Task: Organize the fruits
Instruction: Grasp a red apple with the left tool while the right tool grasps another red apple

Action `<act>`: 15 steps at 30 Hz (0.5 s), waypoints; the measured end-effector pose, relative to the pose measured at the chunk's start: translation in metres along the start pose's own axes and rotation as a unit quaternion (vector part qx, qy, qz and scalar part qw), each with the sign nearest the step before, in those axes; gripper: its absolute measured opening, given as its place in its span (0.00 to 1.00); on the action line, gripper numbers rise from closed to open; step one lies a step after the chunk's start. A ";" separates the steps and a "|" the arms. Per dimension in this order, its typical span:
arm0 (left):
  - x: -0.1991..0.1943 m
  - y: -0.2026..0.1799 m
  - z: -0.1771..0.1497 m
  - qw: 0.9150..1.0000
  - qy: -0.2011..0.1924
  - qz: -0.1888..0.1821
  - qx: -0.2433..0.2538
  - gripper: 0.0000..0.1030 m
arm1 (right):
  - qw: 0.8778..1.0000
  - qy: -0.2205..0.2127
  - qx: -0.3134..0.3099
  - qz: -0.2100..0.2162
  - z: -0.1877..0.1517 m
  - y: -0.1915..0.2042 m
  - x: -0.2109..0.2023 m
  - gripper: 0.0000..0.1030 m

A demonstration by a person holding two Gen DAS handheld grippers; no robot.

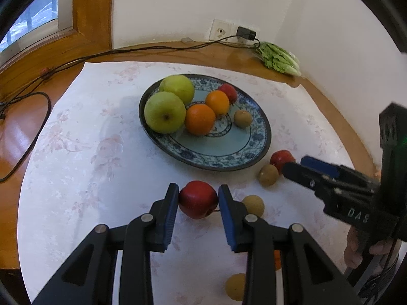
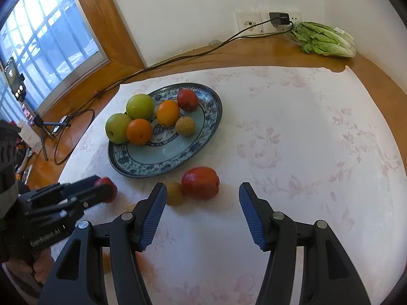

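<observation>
Left gripper clenched on glossy round red apple, right gripper released, patterned ceramic plate, phone on tripod only in right view

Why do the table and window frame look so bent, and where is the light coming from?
Both wrist views use fisheye lenses, so the wooden window frame and the table edge curve, and the corners go black. In the right wrist view daylight comes through the window, washing out the cloth. In the left wrist view the bare wood shows glare, and the red apple between the left gripper pads is sharp.
</observation>
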State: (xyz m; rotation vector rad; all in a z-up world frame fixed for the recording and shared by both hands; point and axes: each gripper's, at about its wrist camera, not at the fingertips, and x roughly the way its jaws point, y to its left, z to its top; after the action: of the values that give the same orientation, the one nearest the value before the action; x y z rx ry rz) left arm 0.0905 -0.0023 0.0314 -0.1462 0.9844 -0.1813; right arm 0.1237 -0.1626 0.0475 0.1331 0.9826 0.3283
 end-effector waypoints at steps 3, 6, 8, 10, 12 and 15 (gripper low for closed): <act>0.001 -0.001 -0.001 1.000 0.001 0.002 0.004 0.33 | 1.000 -0.003 0.001 0.000 0.002 0.000 0.003 0.57; 0.001 0.001 -0.001 1.000 0.002 -0.001 0.002 0.33 | 1.000 0.001 0.001 0.009 0.003 0.000 0.006 0.50; 0.001 0.000 -0.001 1.000 0.002 -0.001 0.002 0.33 | 1.000 0.007 0.004 0.020 0.003 0.000 0.010 0.46; 0.000 0.000 -0.001 1.000 0.001 0.000 0.002 0.33 | 0.999 0.010 0.009 0.031 0.003 -0.001 0.012 0.43; -0.003 0.000 0.000 1.000 -0.002 0.000 0.000 0.33 | 0.999 0.007 0.010 0.030 0.004 -0.001 0.011 0.29; -0.007 0.001 0.002 1.000 -0.009 0.001 -0.002 0.33 | 0.999 0.005 0.012 0.029 0.004 -0.002 0.009 0.25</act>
State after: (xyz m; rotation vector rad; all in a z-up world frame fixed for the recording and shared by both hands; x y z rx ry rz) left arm 0.0887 -0.0001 0.0378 -0.1509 0.9672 -0.1752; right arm 0.1319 -0.1615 0.0419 0.1820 0.9945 0.3714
